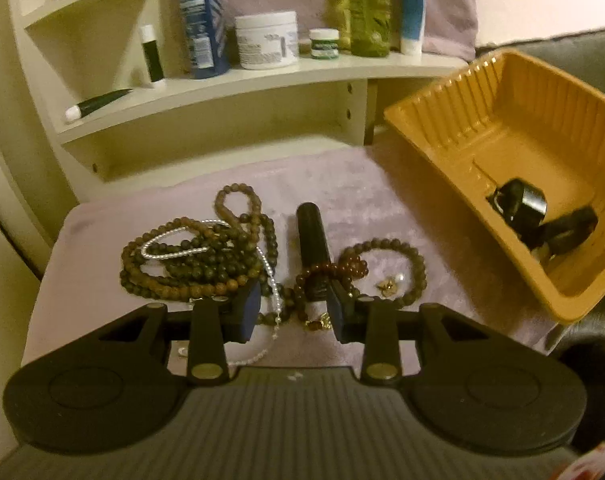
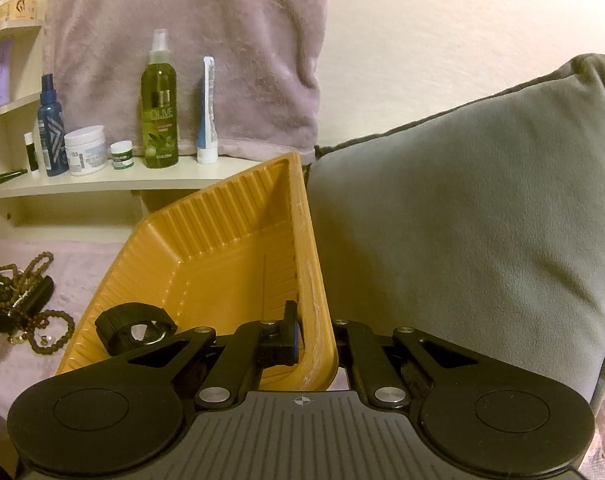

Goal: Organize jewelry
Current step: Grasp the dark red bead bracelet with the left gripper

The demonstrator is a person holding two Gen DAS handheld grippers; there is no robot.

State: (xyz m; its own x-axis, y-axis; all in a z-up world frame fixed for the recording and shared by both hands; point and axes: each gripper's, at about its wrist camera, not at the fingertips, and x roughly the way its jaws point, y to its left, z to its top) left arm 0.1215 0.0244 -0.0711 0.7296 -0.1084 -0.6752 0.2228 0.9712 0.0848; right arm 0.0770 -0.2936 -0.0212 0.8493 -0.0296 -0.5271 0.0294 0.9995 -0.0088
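Your left gripper point(image 1: 295, 307) sits low over the jewelry pile with its jaws partly apart and nothing pinched; the pads straddle a dark red bead bracelet point(image 1: 331, 273) and the near end of a black cylindrical tube point(image 1: 313, 240), which lies just ahead, pointing away from you. A thin pearl strand point(image 1: 271, 280) runs between the jaws and trails back under the gripper body. Just left of the left pad lies the tangled heap of brown bead necklaces point(image 1: 190, 256). Just right of the right pad are a small gold charm point(image 1: 388, 285) and a loop of dark beads point(image 1: 402, 268).

Pick one target before you close. The red bracelet looks the easiest, but it drapes over the tube and seems to cross the pearl strand, so a careless pinch would likely drag neighbours along. Lower until the pads flank a single run of beads, close gently, then lift slowly and watch whether the strand follows.

Your right gripper point(image 2: 318, 344) is clamped on the near rim of the orange plastic tray point(image 2: 222, 248), tipping it toward the pile. A black watch point(image 2: 134, 328) already lies inside. Hold that tilt steady and carry the bracelet up and to the right, over the tray's ribbed wall.
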